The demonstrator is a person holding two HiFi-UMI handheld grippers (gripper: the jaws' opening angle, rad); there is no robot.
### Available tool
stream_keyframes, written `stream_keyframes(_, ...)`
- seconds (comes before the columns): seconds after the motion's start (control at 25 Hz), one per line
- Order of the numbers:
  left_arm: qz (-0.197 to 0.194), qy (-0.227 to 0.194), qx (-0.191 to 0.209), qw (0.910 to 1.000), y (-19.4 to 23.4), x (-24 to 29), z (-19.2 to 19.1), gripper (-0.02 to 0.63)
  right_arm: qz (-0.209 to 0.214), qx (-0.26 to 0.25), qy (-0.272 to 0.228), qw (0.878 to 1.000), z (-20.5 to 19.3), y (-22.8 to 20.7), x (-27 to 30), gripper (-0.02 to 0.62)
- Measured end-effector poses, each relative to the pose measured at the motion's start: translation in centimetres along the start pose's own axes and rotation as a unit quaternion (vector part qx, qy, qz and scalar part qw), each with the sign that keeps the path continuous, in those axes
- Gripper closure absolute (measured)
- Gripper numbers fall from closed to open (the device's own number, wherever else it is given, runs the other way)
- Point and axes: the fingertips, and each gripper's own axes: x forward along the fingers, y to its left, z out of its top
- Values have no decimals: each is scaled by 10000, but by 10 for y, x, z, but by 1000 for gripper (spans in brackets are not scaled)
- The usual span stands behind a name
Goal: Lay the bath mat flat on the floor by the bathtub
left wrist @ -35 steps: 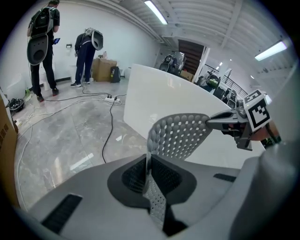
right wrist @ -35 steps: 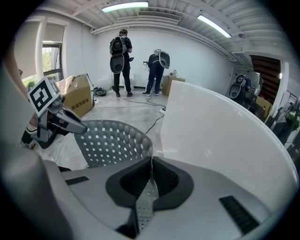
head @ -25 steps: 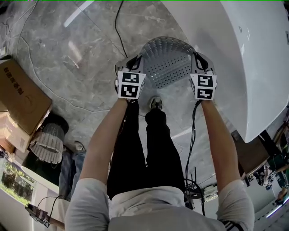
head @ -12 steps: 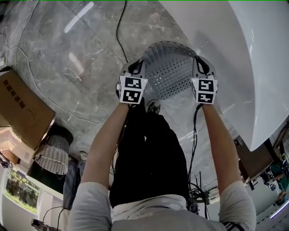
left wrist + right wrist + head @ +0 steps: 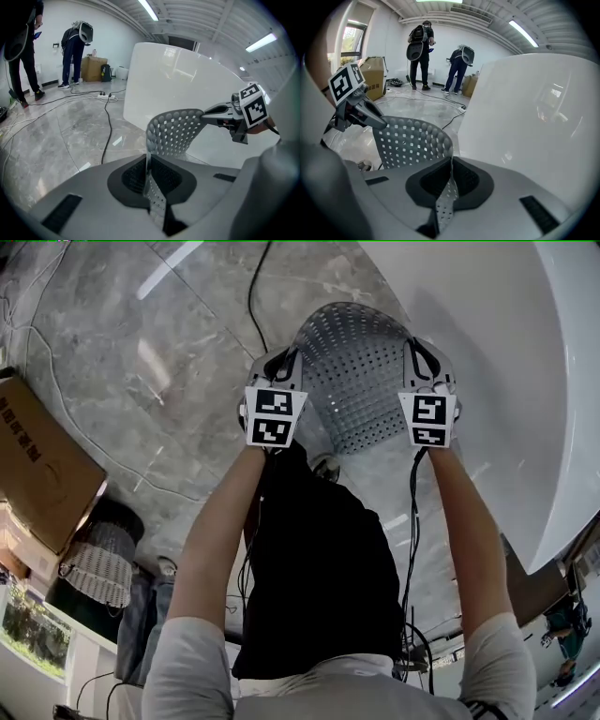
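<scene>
The grey perforated bath mat point(image 5: 361, 371) hangs between both grippers, above the marble floor beside the white bathtub point(image 5: 506, 381). My left gripper point(image 5: 283, 365) is shut on the mat's left edge, and my right gripper point(image 5: 414, 354) is shut on its right edge. In the left gripper view the mat point(image 5: 176, 133) runs edge-on through the closed jaws point(image 5: 149, 180) and curves across to the right gripper point(image 5: 220, 115). From the right gripper view the mat point(image 5: 410, 140) is pinched in the jaws point(image 5: 450, 183) and stretches to the left gripper point(image 5: 370, 117). The tub wall point(image 5: 534, 117) rises close on the right.
A cardboard box point(image 5: 37, 465) and a wicker basket point(image 5: 94, 559) stand on the floor at left. A black cable point(image 5: 253, 296) trails across the marble ahead. My own legs and a shoe point(image 5: 325, 465) are under the mat. Two people point(image 5: 419, 42) stand far back.
Both grippers have carried the mat a little forward and higher in view, and more of its holed surface now shows spread between them. The grips have not changed.
</scene>
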Motion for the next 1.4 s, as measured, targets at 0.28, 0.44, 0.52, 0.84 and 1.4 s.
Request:
stream_keyframes(0.28,44,-213,95,9997,19,21,-15,581,-70,-238,-191,9995,-2,9,36,578)
stream_keyframes(0.44,73,-384,115,9992,30,38,-20,581,-77,-396,-352,9986,-4,13,62,578)
stream_keyframes(0.52,100,-475,151,9987,37,47,-24,581,-115,-313,-476,9983,-6,15,76,579)
stream_keyframes(0.84,128,-806,262,9963,57,84,-46,581,-152,-608,-883,9941,-22,32,122,578)
stream_keyframes(1.4,489,-1114,422,9917,88,118,-55,581,-219,-603,-1149,9913,-33,26,162,578)
